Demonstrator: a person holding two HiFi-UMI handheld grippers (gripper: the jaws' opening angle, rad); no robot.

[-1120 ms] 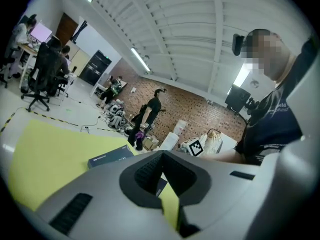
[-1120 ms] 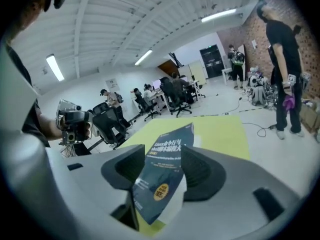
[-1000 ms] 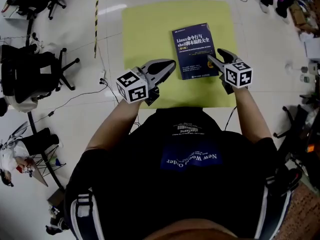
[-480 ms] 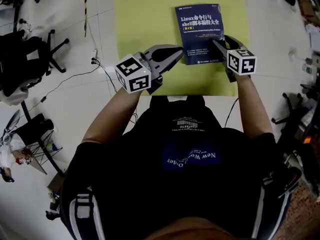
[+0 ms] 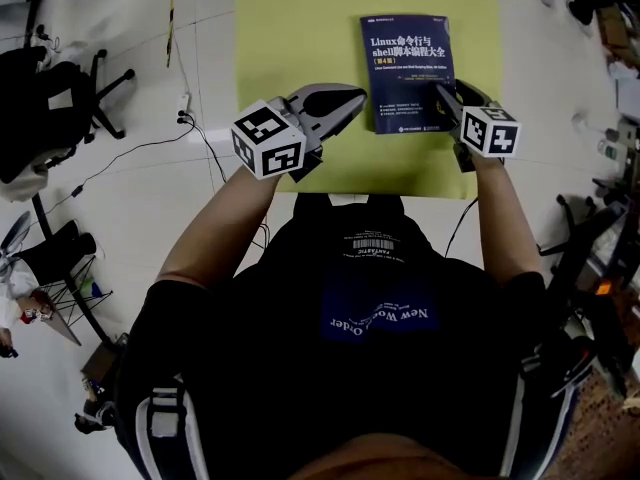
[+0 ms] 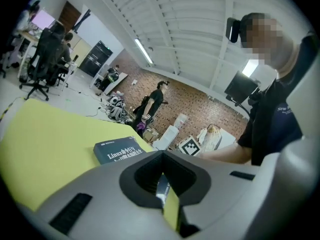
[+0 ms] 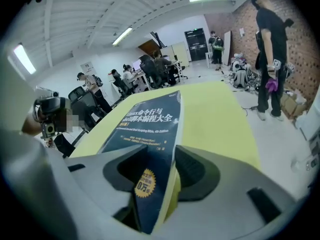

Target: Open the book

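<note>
Our right claw (image 5: 452,93) is closing around the near right corner of the thick, stiff-looking book (image 5: 407,71) lying flat on the yellow mat (image 5: 300,28). We'd pinch only its light cover. Our left claw (image 5: 352,98) hovers beside it, pressed together and empty.

— Black short-sleeved T-shirt (image 5: 300,298) on show here, a blue panel (image 5: 380,320) across it with white lettering.

— And a small white barcode print (image 5: 372,249) just above it! The left gripper (image 5: 357,96): pale grey fingers (image 5: 333,120) with dark insets, white cube (image 5: 268,140) with black square markers.
</note>
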